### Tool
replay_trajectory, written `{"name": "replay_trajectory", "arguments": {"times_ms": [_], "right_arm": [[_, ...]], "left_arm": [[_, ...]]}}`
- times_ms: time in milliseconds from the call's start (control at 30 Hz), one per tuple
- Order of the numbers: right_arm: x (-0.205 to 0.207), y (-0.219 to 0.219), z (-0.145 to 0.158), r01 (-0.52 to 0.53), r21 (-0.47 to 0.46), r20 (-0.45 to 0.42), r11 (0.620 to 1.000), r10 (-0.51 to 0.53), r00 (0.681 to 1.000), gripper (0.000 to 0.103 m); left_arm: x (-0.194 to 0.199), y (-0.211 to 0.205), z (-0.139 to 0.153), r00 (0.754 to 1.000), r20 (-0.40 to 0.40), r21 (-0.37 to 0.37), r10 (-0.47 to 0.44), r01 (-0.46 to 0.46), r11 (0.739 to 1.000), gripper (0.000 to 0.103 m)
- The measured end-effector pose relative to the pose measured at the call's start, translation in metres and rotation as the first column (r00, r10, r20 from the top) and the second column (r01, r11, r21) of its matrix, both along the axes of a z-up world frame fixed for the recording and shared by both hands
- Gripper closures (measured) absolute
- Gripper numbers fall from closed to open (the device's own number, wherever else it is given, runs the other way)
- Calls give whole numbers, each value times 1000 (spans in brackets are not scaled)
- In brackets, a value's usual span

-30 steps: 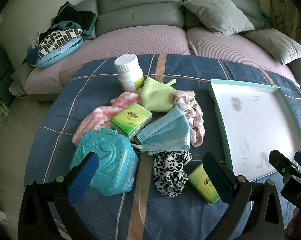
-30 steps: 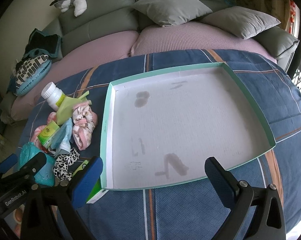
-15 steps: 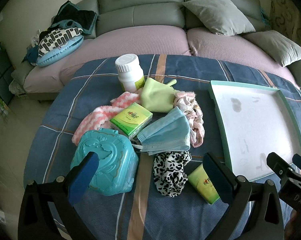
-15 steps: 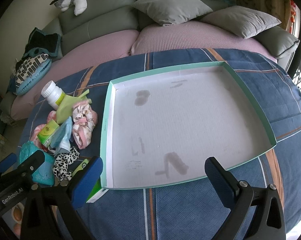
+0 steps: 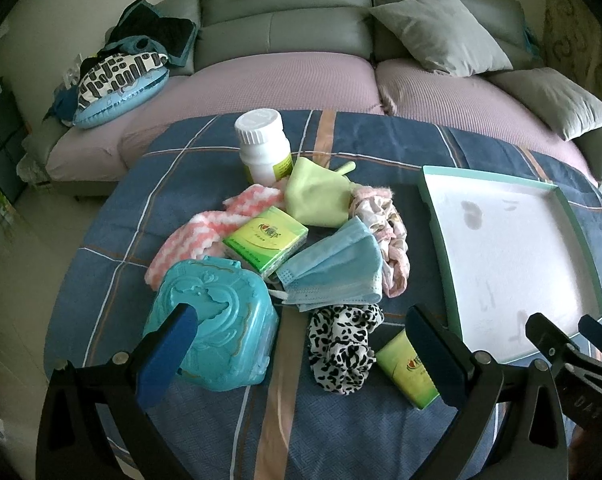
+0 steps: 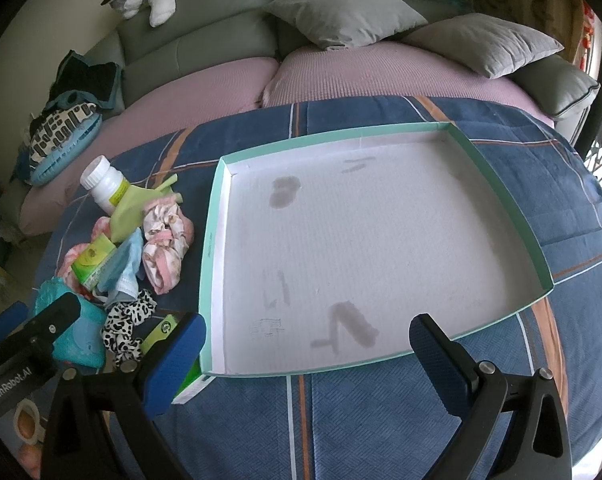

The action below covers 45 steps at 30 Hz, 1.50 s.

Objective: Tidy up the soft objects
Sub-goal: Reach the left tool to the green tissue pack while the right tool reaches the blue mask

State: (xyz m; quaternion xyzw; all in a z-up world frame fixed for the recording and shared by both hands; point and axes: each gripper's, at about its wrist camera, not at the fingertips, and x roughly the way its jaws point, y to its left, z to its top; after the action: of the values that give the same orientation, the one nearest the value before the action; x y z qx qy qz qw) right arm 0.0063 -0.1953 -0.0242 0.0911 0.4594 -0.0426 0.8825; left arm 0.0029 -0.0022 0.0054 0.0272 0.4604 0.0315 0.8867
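Blue plaid blanket [image 5: 205,184] carries everything. Big shallow tray [image 6: 215,216], teal rim, stained white floor, sits toward the blanket's right edge, nothing in it. The pile sits at the blanket's middle, left of the tray and apart from its left rim.

Pile, big to small: teal plastic case [image 5: 213,328] at the near-left, hard. Pink-white zigzag cloth [image 5: 189,240] partly under it. Blue face mask [image 5: 337,268] on top in the middle, draped over the floral pink scrunchie [image 5: 385,224]. Yellow-green cloth [image 5: 317,196] toward the far edge, leaning on the white pill bottle [image 5: 263,144]. Leopard scrunchie [image 5: 341,344] nearest me. Two green tissue packs [image 5: 267,238], one mid-pile, one by the tray's near-left corner.

I hold my left gripper [image 5: 301,348] low over the leopard scrunchie, fingers spread wide, empty. My right gripper [image 6: 305,356] hangs over the tray's near rim, fingers also wide apart, empty.

Risks, my guess: the mask's ear loops snag the floral scrunchie and drag it. The left finger clips the teal case. A tug on the yellow-green cloth tips the bottle.
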Motion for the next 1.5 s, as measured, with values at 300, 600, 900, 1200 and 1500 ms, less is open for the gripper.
{"name": "replay_trajectory", "arguments": {"times_ms": [300,600,900,1200,1500], "right_arm": [[-2,4,1,-22,-3,4,1000,22,1000,0],[14,24,37,-99,30,68,995,97,993,0],[43,74,51,-221,63,98,973,214,972,0],[67,111,22,-326,89,37,941,324,945,10],[84,129,-11,-392,146,-29,908,400,916,32]], "left_arm": [[-1,7,12,1000,21,-21,8,-7,1000,0],[18,61,55,990,81,-80,113,-107,991,0],[36,117,50,983,35,-107,180,-176,979,0],[61,143,21,991,-42,-165,130,-135,977,0],[83,134,12,999,-31,-197,26,-32,980,0]]}}
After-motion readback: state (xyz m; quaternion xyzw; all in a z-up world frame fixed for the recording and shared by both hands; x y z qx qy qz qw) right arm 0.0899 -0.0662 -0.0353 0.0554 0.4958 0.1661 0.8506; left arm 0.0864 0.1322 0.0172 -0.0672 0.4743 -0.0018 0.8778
